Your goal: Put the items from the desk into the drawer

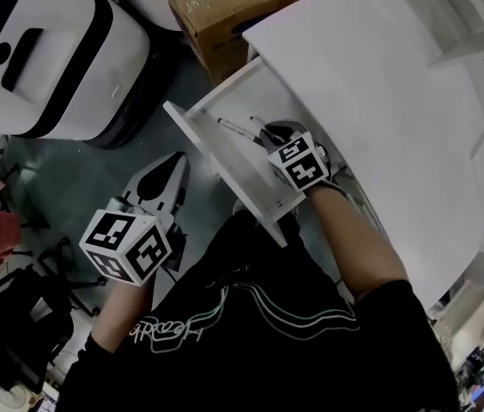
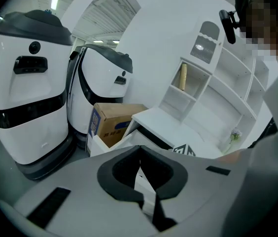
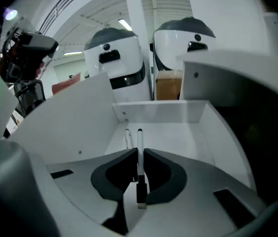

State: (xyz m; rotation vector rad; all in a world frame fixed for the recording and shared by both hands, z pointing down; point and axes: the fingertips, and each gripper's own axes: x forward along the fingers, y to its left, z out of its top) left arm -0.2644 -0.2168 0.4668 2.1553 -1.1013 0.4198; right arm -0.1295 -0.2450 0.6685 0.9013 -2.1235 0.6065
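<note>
The white drawer (image 1: pixel 216 166) stands pulled out from under the white desk (image 1: pixel 371 101). My right gripper (image 1: pixel 278 136) reaches down into it, shut on a white marker with a black cap (image 3: pixel 139 138). The marker points along the jaws toward the drawer's back wall (image 3: pixel 158 111). A second marker (image 3: pixel 127 138) lies on the drawer floor just left of the held one, also visible from above (image 1: pixel 238 130). My left gripper (image 1: pixel 173 163) hangs outside the drawer, over the floor to its left. Its jaws are shut (image 2: pixel 139 151) with nothing between them.
A brown cardboard box (image 1: pixel 225 11) sits on the floor behind the drawer. Two white robot bodies (image 2: pixel 25 83) stand at the left. A white shelf unit (image 2: pixel 203 83) rises at the back of the desk. Dark bags and chair legs (image 1: pixel 10 333) fill the lower left.
</note>
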